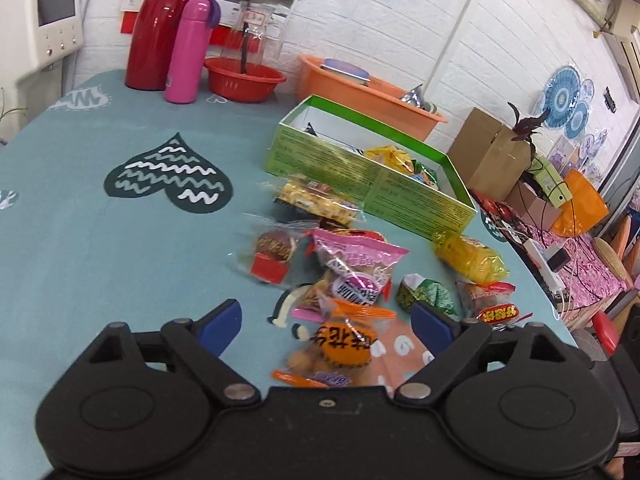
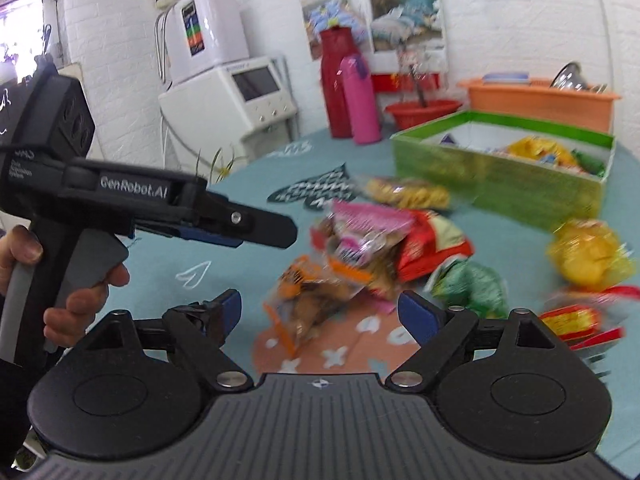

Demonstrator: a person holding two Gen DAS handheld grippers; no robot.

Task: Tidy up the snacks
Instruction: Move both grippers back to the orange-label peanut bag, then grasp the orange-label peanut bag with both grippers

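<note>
**Sorting a snack pile into the green box, both grippers empty**

Starting big: the green box (image 1: 372, 184) sits open toward the far right of the table (image 1: 100, 240), with a few yellow and green packets already inside. The rest of the snacks lie loose on the teal heart-print cloth just in front of it. Closest to the left gripper (image 1: 326, 320) is the orange packet (image 1: 340, 348), lying between its spread blue pads and not touched by either. Just beyond is the pink packet (image 1: 356, 264), partly overlapping other wrappers. To the right sit a yellow packet (image 1: 470, 258) and a small green packet (image 1: 428, 294), each a bit apart from the heap.

The right gripper (image 2: 320, 312) is also spread wide with nothing in it, hovering over the same pile. That view is pretty blurred.

Handling guess: these are all light, crinkly plastic wrappers, slippery and squashy, and the stuff inside probably crumbles. I'd pinch the crimped end seal or the puffy middle gently, not clamp hard. The overlapping ones might drag a neighbour along.

Room-wise: white brick wall, a red flask (image 1: 160, 28) and a pink bottle (image 1: 188, 52) at the back, a red basin (image 1: 244, 80), and an orange basket (image 1: 360, 92) behind the box.
</note>
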